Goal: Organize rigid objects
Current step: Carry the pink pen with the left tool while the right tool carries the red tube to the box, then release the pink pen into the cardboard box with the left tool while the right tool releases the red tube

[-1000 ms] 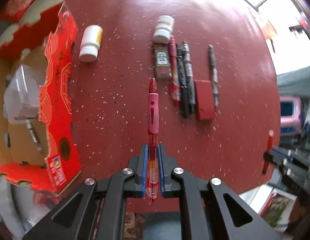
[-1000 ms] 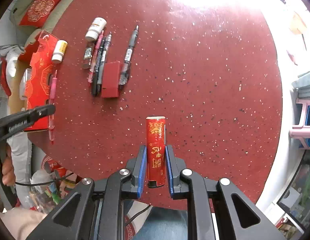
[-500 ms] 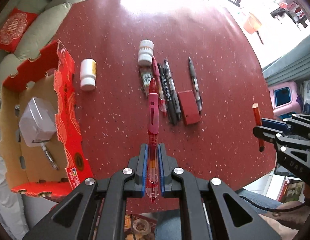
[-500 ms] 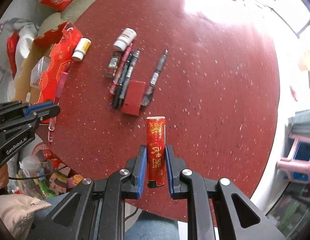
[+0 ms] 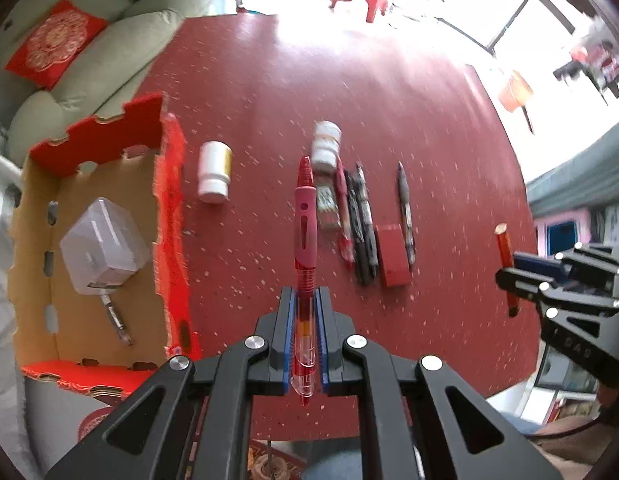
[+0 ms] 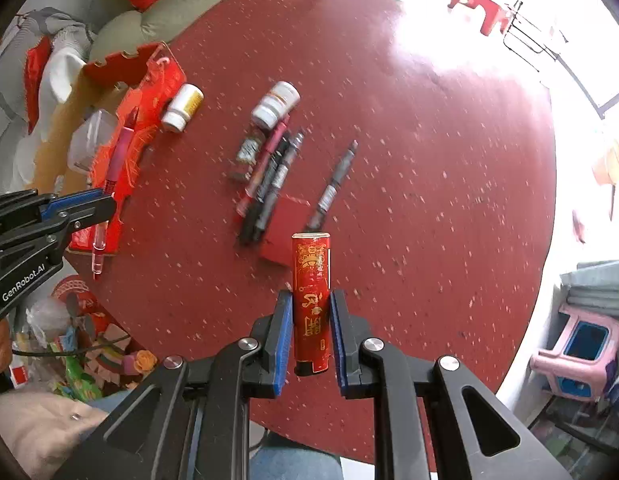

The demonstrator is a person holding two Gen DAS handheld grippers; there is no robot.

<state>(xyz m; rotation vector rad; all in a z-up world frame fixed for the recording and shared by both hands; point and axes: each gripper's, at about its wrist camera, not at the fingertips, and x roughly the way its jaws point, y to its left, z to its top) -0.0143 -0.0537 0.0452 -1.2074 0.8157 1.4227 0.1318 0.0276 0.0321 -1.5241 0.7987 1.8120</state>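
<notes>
My left gripper is shut on a red and pink pen, held high above the round red table. My right gripper is shut on a red lighter with gold print, also held above the table. On the table lie a row of pens, a single grey pen, a red box, a small vial and two white bottles. Each gripper shows in the other's view, left, right.
An open red cardboard box stands at the table's left edge, holding a clear plastic cube and a small metal item. A green sofa with a red cushion lies behind. A pink stool stands to the right.
Both grippers have risen and pulled back from the table, so more of the table, sofa and room shows. Each still holds its object. The items on the table have not moved.
</notes>
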